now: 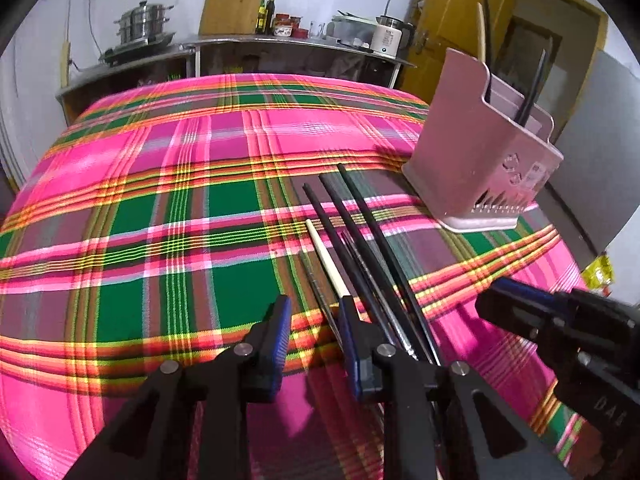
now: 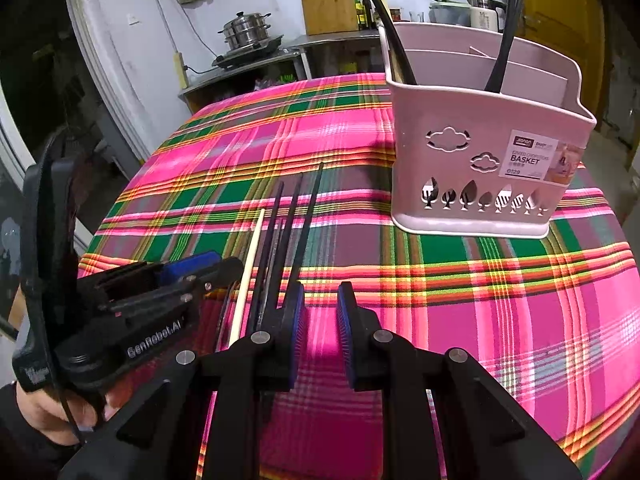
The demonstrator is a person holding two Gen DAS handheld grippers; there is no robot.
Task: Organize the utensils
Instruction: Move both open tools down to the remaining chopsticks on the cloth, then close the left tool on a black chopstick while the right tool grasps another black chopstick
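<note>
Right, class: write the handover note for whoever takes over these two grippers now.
Left gripper: jaws apart, nothing between them, just left of the loose chopsticks.
Right gripper: jaws apart, empty, just right of the same bundle.
Pink basket: upright on the plaid cloth, beyond the chopsticks.
Done: a few dark utensils stand in the basket.
Left: several black chopsticks and one pale chopstick lie on the cloth.
</note>
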